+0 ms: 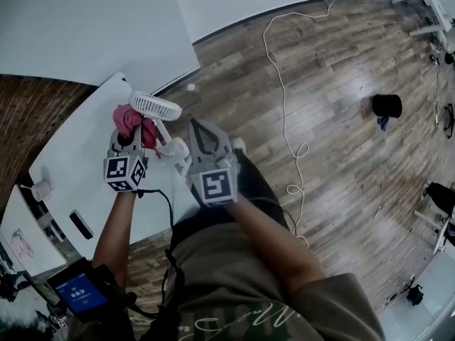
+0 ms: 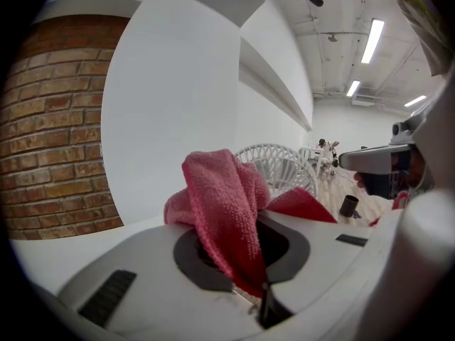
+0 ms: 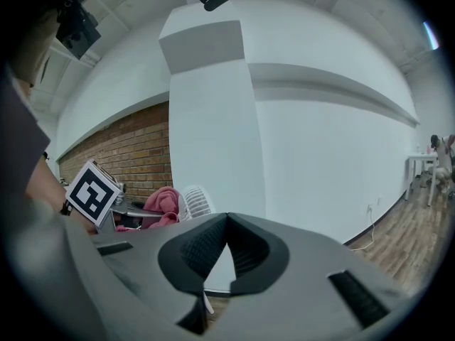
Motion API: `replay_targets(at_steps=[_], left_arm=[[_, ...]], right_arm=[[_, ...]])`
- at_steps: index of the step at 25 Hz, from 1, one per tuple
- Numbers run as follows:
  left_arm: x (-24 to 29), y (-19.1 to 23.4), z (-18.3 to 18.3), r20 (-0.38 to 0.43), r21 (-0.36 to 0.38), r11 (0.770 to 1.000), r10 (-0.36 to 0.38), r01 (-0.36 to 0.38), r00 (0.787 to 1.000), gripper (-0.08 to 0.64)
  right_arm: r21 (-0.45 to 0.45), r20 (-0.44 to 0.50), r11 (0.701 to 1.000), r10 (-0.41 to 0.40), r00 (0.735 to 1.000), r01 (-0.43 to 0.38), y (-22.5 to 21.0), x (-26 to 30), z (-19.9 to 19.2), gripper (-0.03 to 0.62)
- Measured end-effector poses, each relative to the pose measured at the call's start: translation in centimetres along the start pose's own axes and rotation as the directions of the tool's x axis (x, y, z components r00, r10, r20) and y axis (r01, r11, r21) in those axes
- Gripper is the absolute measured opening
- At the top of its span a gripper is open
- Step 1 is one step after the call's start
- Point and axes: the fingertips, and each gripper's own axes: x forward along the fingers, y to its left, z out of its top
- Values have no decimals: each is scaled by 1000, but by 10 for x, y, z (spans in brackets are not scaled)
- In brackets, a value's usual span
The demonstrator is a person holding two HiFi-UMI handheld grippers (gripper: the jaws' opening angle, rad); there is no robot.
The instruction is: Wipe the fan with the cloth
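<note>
Left tongs [image 2: 242, 251] clamped on the pink cloth [image 2: 220, 197], which bunches up out of the jaws. The fan [image 1: 154, 106] stands on its base just past their tips, grille turned back toward the cloth. Right tongs [image 1: 193, 124] are closed on nothing, just right of the fan's stem.

Fuzzy pink terry cloth [image 2: 226, 203], white plastic fan grille [image 2: 282, 168], matt wood-plank floor [image 1: 334, 105], rough brick wall [image 2: 50, 130]
</note>
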Motion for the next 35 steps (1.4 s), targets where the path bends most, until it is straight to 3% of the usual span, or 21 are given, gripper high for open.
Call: replay_targets(at_steps=[19, 28, 35], left_arm=[[-6, 1, -24, -111, 90, 996, 1, 9, 994, 51], [-41, -15, 19, 16, 66, 997, 39, -40, 999, 49], [-60, -82, 41, 96, 7, 997, -74, 73, 993, 49]], right_arm=[[11, 8, 1000, -24, 1000, 24, 0, -21, 8, 0], [-1, 25, 1000, 1, 1000, -1, -2, -19, 12, 0], [-14, 49, 999, 38, 998, -38, 8, -7, 13, 0]])
